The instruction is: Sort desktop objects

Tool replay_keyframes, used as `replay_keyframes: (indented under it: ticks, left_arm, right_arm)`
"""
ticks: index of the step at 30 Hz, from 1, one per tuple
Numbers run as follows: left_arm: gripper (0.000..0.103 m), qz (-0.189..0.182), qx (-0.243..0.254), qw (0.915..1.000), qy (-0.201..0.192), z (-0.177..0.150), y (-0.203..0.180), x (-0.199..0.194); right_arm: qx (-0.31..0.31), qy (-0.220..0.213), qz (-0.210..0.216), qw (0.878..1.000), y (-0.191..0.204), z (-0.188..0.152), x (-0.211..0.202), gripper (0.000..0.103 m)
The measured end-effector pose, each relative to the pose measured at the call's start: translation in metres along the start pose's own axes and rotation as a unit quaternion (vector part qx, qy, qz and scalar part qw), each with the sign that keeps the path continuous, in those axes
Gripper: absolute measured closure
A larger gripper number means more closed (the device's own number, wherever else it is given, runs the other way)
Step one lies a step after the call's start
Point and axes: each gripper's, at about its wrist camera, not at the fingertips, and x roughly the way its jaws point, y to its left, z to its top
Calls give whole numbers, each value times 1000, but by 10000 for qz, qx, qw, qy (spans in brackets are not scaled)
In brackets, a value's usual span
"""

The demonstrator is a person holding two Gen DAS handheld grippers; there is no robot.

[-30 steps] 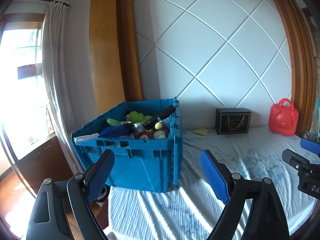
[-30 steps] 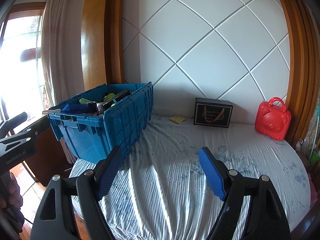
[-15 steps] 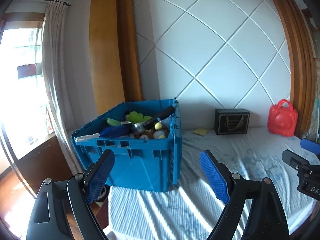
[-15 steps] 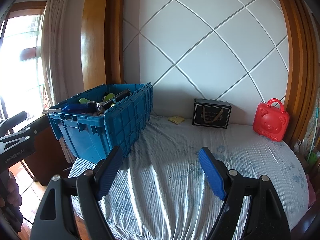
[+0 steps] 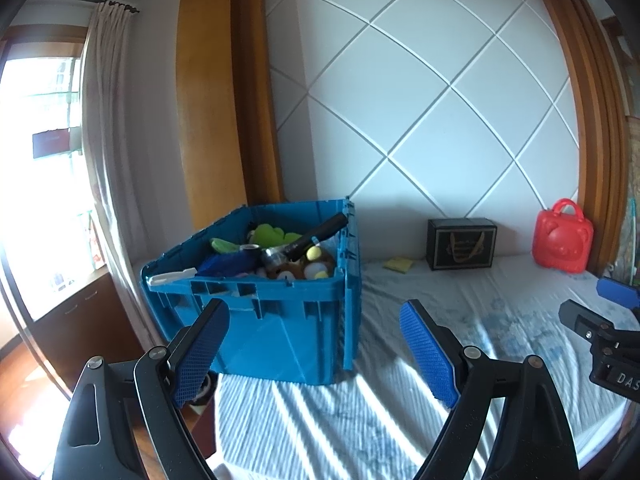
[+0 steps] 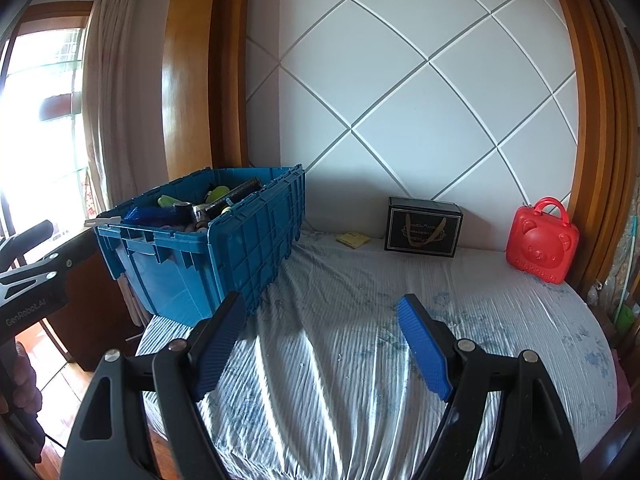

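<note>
A blue plastic crate [image 5: 280,320] [image 6: 240,248] stands on the left of the cloth-covered table, filled with several toys and objects, among them a black cylinder [image 5: 320,234] and green plush pieces [image 5: 272,234]. A yellow sticky-note pad [image 5: 397,265] [image 6: 353,239], a black box [image 5: 462,244] [image 6: 423,227] and a red bear-shaped case [image 5: 562,238] [image 6: 542,242] lie along the back wall. My left gripper [image 5: 314,354] is open and empty in front of the crate. My right gripper [image 6: 320,350] is open and empty above the cloth, to the right of the crate.
The table carries a wrinkled pale blue-white cloth [image 6: 360,340]. A quilted white wall panel [image 6: 400,100] with wooden frame stands behind. A window and curtain [image 5: 104,140] are at left. The right gripper's body shows at the left wrist view's right edge [image 5: 600,320].
Both views shift very slightly; the back objects sit marginally lower and closer. Both grippers stay open and empty.
</note>
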Motion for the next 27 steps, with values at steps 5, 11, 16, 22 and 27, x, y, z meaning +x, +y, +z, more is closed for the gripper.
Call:
replay_keyframes:
  ticks: [5, 11, 16, 22, 27]
  left_arm:
    - [15, -9, 4, 10000, -4, 0, -1, 1]
    - [15, -24, 10, 10000, 13, 0, -1, 3]
    - [15, -17, 11, 10000, 13, 0, -1, 2]
    - [15, -23, 7, 10000, 14, 0, -1, 1]
    - [15, -32, 1, 10000, 9, -1, -2, 0]
  right_arm:
    - [6, 19, -5, 10000, -1, -1, 2, 25]
    - [5, 62, -2, 10000, 0, -1, 5, 25]
    - [14, 61, 9, 10000, 0, -1, 6, 25]
    - [7, 87, 24, 10000, 0, -2, 6, 25]
    - [7, 70, 17, 10000, 0, -2, 5, 25]
